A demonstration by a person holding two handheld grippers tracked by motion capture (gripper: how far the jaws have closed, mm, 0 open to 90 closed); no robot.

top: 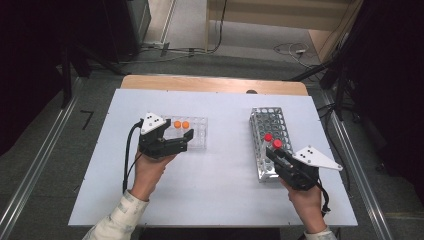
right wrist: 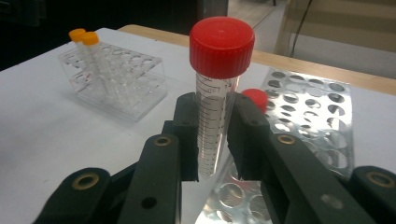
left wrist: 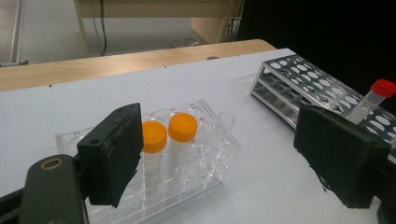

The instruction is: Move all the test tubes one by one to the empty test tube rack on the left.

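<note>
Red-capped tube (right wrist: 212, 102) clamped in the right gripper (right wrist: 211, 140), jaws narrow, pads pressed on the clear graduated body below the cap. Long axis close to upright in the right gripper view, cap on top, conical tip down. Tip hangs just above the perforated top of the metal rack (right wrist: 308, 116), near that rack's near-left corner; whether it has cleared the hole fully I cannot tell. High view: same tube (top: 277, 144) at the near end of the metal rack (top: 265, 117), right gripper (top: 281, 156) coming at it from the near right.

Second red-capped tube (right wrist: 255, 99) seated in the rack just behind the held one, cap close to the right pad.

Left gripper (top: 175, 136) wide, nothing between the jaws; it sits at the near-left of the clear plastic rack (top: 197, 134). Left gripper view: one pad in front of that rack's left end, the other well off to the side over bare table. Two orange-capped tubes (left wrist: 169, 140) stand upright, side by side, in the clear rack's left part.

Open room: broad strip of white table (top: 225, 170) between the two racks, unoccupied. Metal rack lies lengthwise, away from the person, near the right table edge. Wooden strip (top: 210, 84) at the far edge; floor cables (top: 290, 49) beyond.
</note>
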